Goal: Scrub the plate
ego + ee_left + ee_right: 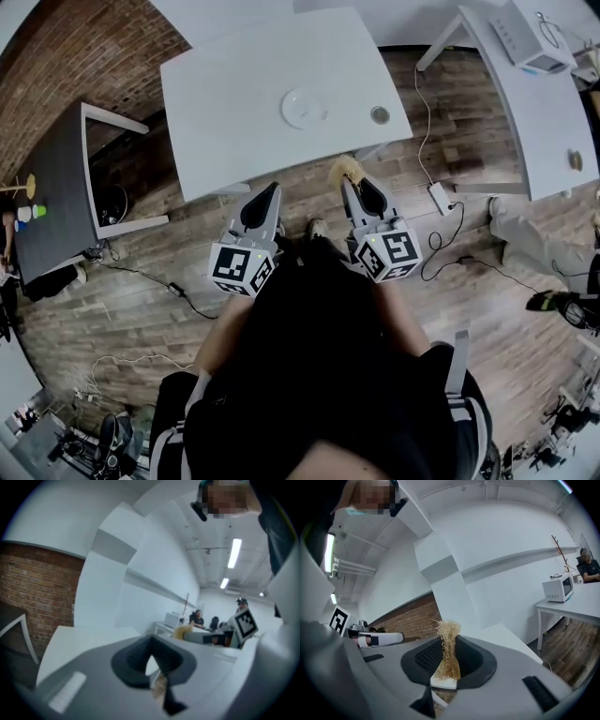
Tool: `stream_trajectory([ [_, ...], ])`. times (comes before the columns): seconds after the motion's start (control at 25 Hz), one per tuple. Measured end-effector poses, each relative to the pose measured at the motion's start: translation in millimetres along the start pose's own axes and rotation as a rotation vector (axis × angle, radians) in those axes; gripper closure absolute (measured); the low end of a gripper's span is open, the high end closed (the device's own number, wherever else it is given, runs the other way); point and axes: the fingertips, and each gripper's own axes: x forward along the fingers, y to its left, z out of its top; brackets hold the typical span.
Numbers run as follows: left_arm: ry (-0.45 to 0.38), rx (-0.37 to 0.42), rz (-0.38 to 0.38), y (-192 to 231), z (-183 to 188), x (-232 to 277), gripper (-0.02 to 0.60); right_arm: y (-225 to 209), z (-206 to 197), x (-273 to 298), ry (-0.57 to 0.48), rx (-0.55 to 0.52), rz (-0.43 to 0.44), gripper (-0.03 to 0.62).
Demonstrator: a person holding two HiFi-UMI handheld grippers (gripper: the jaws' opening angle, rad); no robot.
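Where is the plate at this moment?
In the head view the plate lies near the middle of the white table, left of a small round object, beyond the left gripper and right gripper, neither touching it.

The table point(225, 112) stands straight ahead of you, with the plate point(305, 107) on it right of its middle and a small round object point(379, 114) to the plate's right, apart from it. Your left gripper point(274, 189) and right gripper point(349, 182) are side by side over the floor point(309, 202), just short of the table's near edge. The scrubber point(345, 170) sits between the right gripper's jaws. A second table point(56, 187) stands to your left and a third table point(539, 112) to your right.
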Motion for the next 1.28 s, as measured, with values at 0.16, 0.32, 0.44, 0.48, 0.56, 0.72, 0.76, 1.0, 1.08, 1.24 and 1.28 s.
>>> stream_trajectory([
  [0.16,0.01,-0.013,-0.004,9,1,14,0.58,-11,-2,13,0.019,0.002,-0.012,0.526],
  [0.32,0.021,-0.034,-0.027,28,0,28,0.58,-15,-2,32,0.028,-0.004,-0.041,0.526],
  [0.44,0.033,-0.048,-0.055,46,1,46,0.58,-20,2,49,0.03,-0.017,-0.076,0.526],
  [0.48,0.038,-0.049,-0.066,53,2,54,0.58,-23,4,57,0.032,-0.019,-0.089,0.526],
  [0.56,0.049,-0.048,-0.083,67,4,69,0.58,-29,5,74,0.041,-0.013,-0.11,0.526],
  [0.72,0.059,-0.055,-0.104,98,11,95,0.58,-41,7,112,0.066,-0.011,-0.137,0.526],
  [0.76,0.064,-0.058,-0.112,103,12,99,0.58,-43,9,119,0.07,-0.016,-0.147,0.526],
  [1.0,0.138,-0.08,-0.155,148,1,126,0.58,-54,1,161,0.119,-0.008,-0.219,0.526],
  [1.08,0.172,-0.093,-0.175,160,-7,136,0.578,-57,-4,172,0.139,-0.006,-0.239,0.526],
  [1.24,0.242,-0.114,-0.208,175,-28,155,0.578,-66,-11,187,0.163,-0.008,-0.274,0.526],
  [1.28,0.26,-0.119,-0.211,179,-34,160,0.578,-69,-12,191,0.165,-0.006,-0.281,0.526],
])
